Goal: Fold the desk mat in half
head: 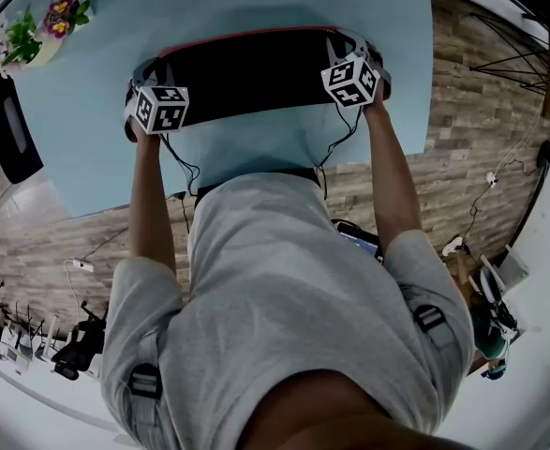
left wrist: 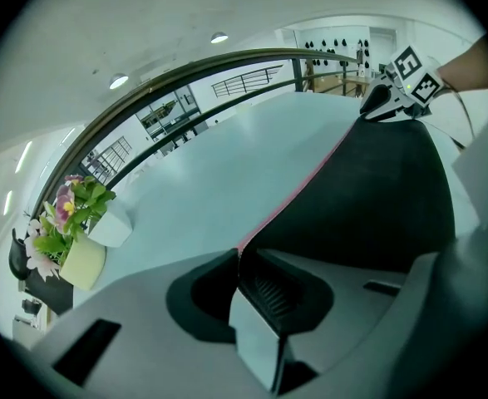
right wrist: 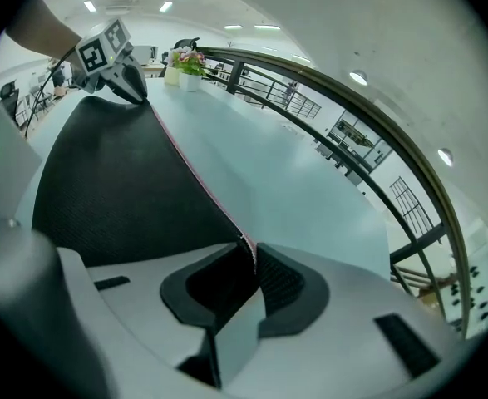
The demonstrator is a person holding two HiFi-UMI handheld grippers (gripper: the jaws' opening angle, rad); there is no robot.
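Loosely, the left gripper [left wrist: 240, 263] and the right gripper [right wrist: 253, 260] are sitting with jaws slightly parted, each straddling one end of the pink-trimmed edge of the desk mat [left wrist: 368, 189] without pinching it. The mat is lying flat, black side up, across the pale blue table [left wrist: 227, 148] between them. It is looking thin, soft and floppy with a grippy textured backing, so the corners of that long edge seem the best hold. The person's torso is hiding the table's near side, and whether a second layer is lying underneath is impossible to tell.
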